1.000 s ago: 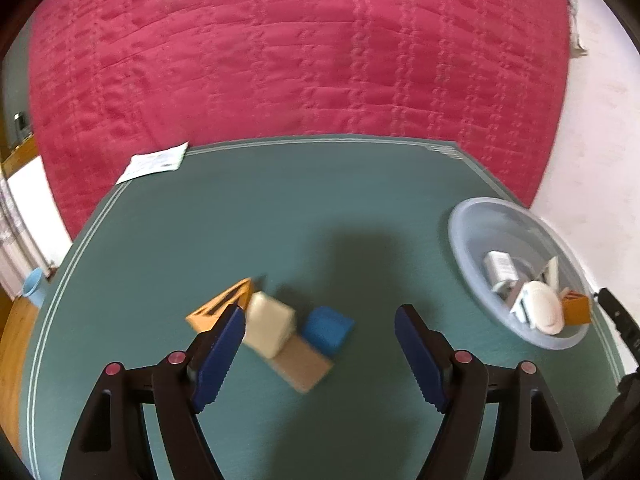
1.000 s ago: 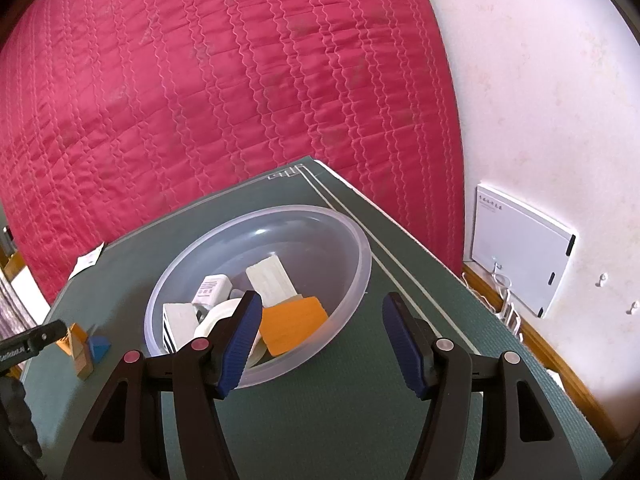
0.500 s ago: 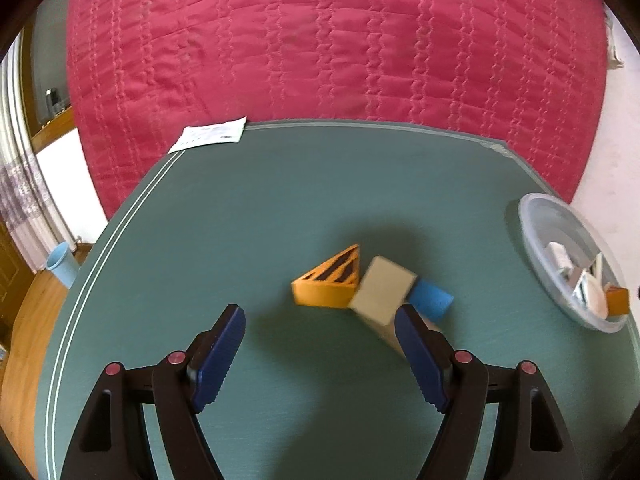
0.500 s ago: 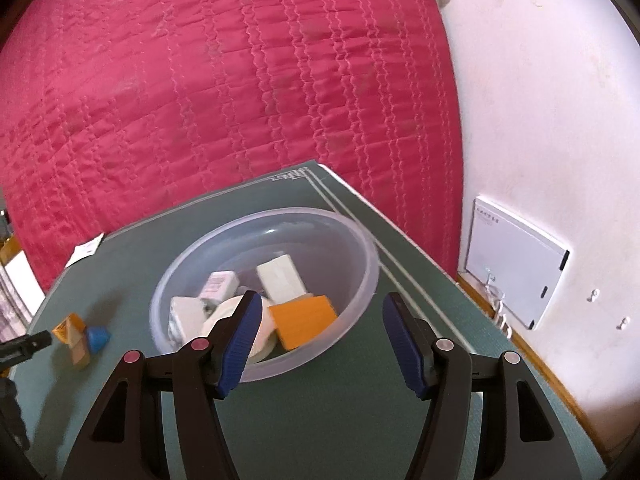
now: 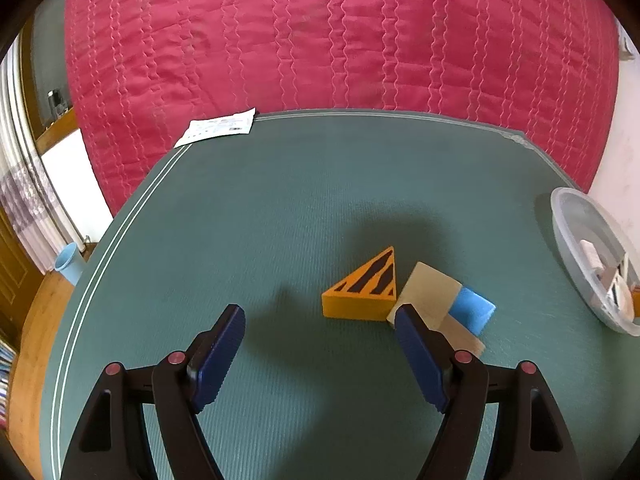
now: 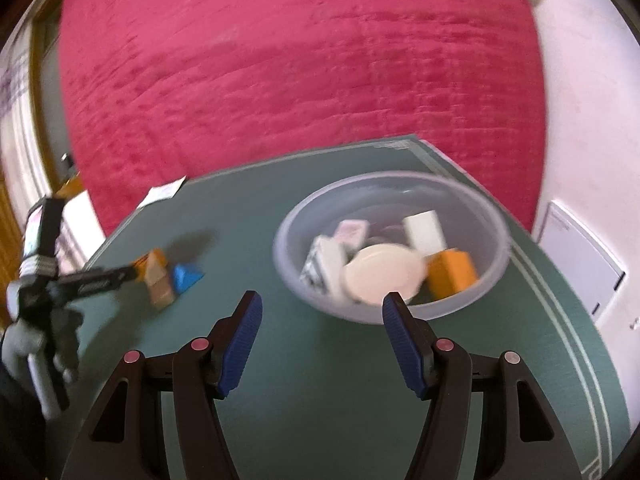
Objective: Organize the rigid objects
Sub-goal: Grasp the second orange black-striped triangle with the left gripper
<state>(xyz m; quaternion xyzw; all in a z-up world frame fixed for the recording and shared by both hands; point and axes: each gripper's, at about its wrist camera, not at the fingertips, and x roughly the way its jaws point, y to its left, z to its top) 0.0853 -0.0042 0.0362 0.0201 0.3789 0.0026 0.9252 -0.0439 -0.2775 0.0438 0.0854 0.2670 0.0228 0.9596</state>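
An orange triangular block with black stripes (image 5: 366, 290), a beige block (image 5: 434, 292) and a blue block (image 5: 472, 310) lie together on the green table (image 5: 280, 208). My left gripper (image 5: 320, 316) is open and empty just in front of them, its right finger (image 5: 416, 348) near the beige block. A clear plastic bowl (image 6: 472, 204) holds several small objects, among them a white disc (image 6: 380, 274) and an orange block (image 6: 454, 274). My right gripper (image 6: 322, 308) is open and empty just before the bowl. The left gripper also shows in the right wrist view (image 6: 100, 280).
A white paper (image 5: 218, 128) lies at the table's far left corner. A red quilted cover (image 5: 340, 40) hangs behind the table. A white wall panel (image 6: 580, 248) is at the right. A light blue cup (image 5: 70, 264) stands on the floor at left.
My left gripper has swung left and back, so the blocks now sit to the right of its middle. My right gripper has drawn back and turned left; the bowl now lies right of centre.
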